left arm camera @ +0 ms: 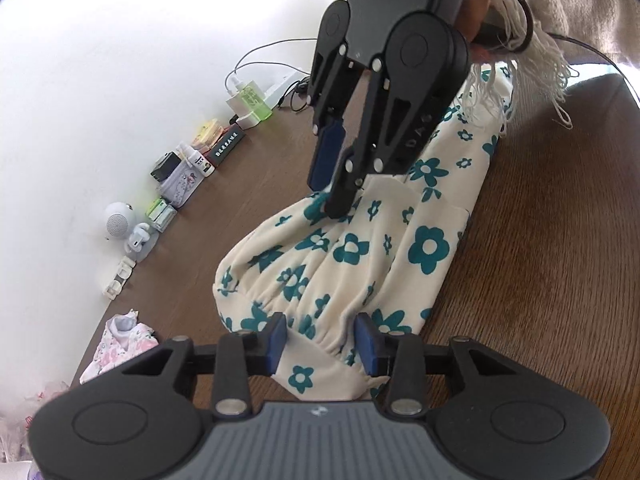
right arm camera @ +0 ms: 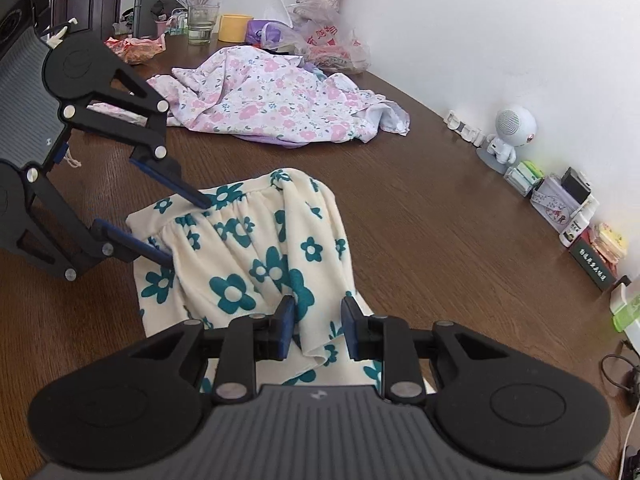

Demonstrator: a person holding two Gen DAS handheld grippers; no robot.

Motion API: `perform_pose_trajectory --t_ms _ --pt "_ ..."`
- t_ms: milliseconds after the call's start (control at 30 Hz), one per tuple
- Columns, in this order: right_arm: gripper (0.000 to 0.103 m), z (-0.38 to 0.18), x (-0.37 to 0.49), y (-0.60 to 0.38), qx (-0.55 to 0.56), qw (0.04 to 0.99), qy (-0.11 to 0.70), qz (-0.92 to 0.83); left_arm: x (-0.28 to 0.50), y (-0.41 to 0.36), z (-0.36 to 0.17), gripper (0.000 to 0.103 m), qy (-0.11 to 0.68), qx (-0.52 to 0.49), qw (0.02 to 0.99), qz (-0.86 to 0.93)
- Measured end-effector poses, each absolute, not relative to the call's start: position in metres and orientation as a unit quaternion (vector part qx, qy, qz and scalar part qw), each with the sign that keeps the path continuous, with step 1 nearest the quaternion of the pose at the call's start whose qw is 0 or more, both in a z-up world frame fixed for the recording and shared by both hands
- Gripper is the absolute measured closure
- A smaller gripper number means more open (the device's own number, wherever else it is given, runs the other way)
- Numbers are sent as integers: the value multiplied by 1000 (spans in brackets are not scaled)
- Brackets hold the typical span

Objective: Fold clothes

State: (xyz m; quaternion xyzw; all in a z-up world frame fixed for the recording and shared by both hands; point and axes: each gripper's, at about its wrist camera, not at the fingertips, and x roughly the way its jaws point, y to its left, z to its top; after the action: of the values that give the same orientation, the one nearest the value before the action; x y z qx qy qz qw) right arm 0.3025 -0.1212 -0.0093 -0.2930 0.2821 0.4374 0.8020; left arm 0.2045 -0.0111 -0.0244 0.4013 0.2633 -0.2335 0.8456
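Cream cloth printed with teal flowers [left arm camera: 352, 248] is stretched lengthwise on the wooden table [left arm camera: 540, 240] between the left gripper [left arm camera: 322, 340] and right gripper [right arm camera: 318, 326], both parted around its bunched ends, neither clamped

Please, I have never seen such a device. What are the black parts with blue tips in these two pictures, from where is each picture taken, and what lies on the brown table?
There is no robot: a person holds two hand tools, each with two fingers and a camera looking along them. One picture is from the left gripper, the other from the right gripper; each also sees the other tool. Both are open, with the cream garment with teal flowers lying between their blue pads. It rests on the wooden table. Further back lies a crumpled pink floral garment. Small items, including a white toy robot, stand along the wall.
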Motion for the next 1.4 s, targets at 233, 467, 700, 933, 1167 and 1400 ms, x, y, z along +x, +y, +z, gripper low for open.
perform_pose_trajectory --t_ms 233,467,700,933,1167,1400 --pt "78 11 296 -118 -266 803 249 471 206 -13 -24 67 281 399 842 -230" --pt "89 -1 295 -95 -323 781 254 469 211 -13 -27 68 291 401 838 -229" --pt "95 -25 306 -103 -311 783 285 457 211 13 -2 66 290 324 866 -247" --pt "95 -28 303 -104 -317 785 276 456 257 47 31 74 299 204 890 -277" --pt "95 -29 302 -104 -321 785 269 456 289 50 34 77 298 222 883 -287" --pt "95 -30 301 -104 -335 782 260 457 320 30 0 98 336 295 825 -345"
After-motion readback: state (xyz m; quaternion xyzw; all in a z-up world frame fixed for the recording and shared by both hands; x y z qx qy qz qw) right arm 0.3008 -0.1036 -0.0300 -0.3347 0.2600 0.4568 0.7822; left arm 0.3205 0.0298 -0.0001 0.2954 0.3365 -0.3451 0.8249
